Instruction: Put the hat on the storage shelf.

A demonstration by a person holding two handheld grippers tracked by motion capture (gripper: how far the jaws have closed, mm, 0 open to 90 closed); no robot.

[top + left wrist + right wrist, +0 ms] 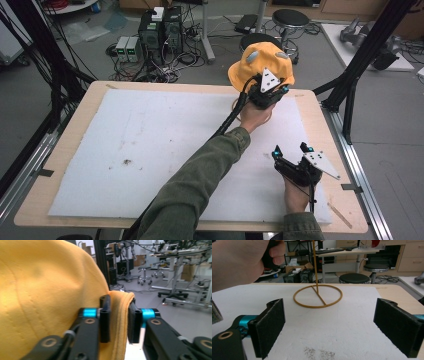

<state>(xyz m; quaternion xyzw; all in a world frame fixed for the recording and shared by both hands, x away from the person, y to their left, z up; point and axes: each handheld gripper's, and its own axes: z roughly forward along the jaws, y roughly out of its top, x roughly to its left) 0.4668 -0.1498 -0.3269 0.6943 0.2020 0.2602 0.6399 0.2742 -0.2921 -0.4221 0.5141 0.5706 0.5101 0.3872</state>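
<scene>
A yellow cap (260, 62) sits high over the far right part of the tabletop (75, 117), its rim pinched by the left hand-held gripper (267, 92), whose jaws are pressed together on the fabric edge, as the left gripper view makes plain (119, 320). The cap appears to rest on, or hang just over, a thin yellow stand (317, 296) made of a wire ring with an upright rod; whether the crown actually touches the rod's tip cannot be told. The step in hand looks like placing the cap on that stand, or lifting it off it. The next move would call for keeping the crown centred over the rod and steadying the light ring base so it does not tip or slide on the white foam mat (150, 145).

The right hand-held gripper (292, 150) waits low near the front right of the mat, jaws spread wide and holding nothing, aimed toward the ring base, which lies ahead of it and well apart. The cap is above and beyond this gripper, against the left one.
</scene>
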